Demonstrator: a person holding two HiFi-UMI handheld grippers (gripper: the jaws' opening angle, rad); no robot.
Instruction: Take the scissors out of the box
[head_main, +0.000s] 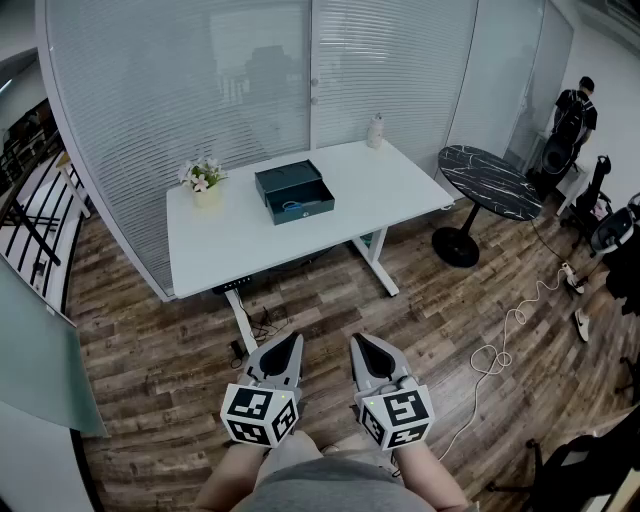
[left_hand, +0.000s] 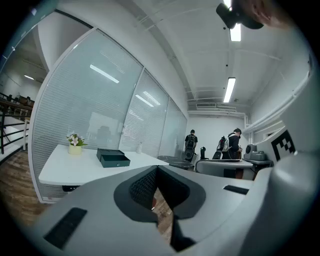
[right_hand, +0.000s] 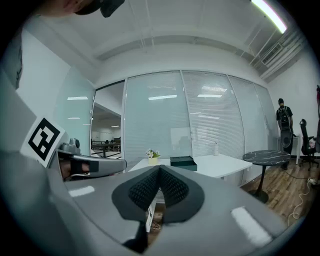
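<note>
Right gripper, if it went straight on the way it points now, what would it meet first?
Probably the near edge of the white table; only wooden floor lies between, though depth is hard to judge.

holding left gripper (head_main: 286, 344) and right gripper (head_main: 361, 345) side by side, low before the body, both aimed forward and nearly level. jaws pressed together on each, gripping nothing. forearms (head_main: 228, 480) tucked close to the torso.

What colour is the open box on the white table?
The rectangular open box is dark teal green, clearest in the head view.
</note>
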